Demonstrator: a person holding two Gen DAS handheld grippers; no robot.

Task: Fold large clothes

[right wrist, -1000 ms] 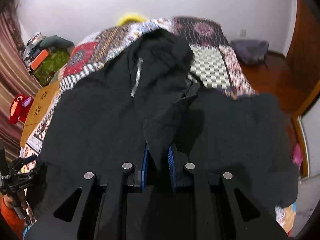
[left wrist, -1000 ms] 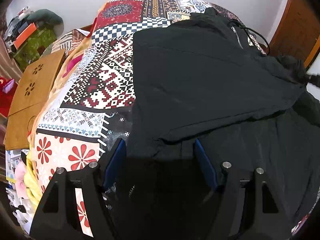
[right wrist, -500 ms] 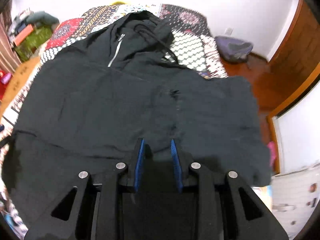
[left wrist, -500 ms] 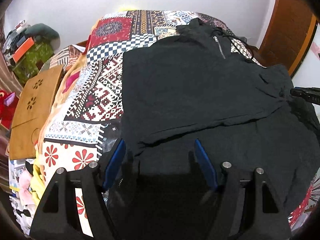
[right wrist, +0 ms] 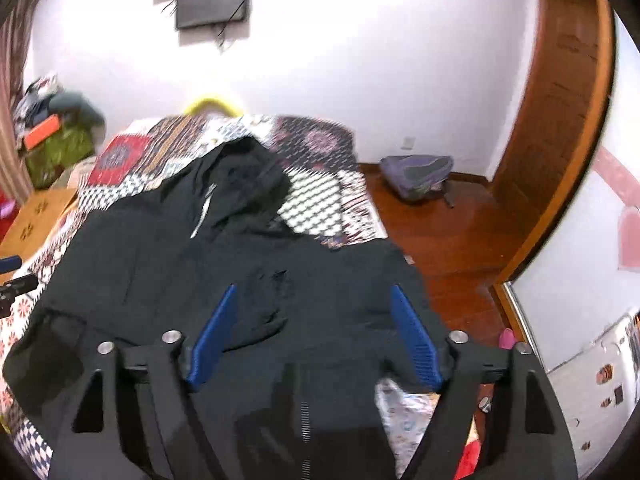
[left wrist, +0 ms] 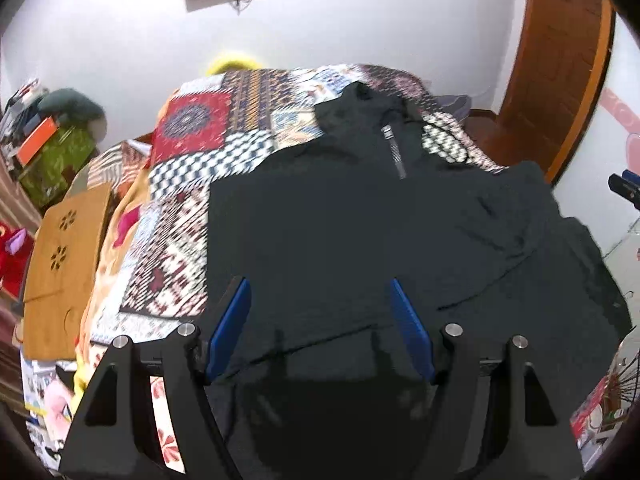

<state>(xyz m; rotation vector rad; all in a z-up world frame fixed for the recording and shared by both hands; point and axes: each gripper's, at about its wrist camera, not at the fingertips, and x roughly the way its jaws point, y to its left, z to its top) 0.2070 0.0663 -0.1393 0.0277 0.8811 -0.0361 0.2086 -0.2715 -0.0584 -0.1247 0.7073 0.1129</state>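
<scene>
Black zip hoodie [left wrist: 360,216] spread flat on patchwork-quilted bed [left wrist: 208,120], hood toward white wall, left tool [left wrist: 320,312] blue pads spread wide, empty, right tool [right wrist: 312,320] likewise spread above hoodie, holding nothing, wooden door [right wrist: 560,120] rightward.

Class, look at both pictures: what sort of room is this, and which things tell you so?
Most likely a bedroom at home: a bed with a patchwork quilt, a wall-mounted screen, and a wooden door.
</scene>
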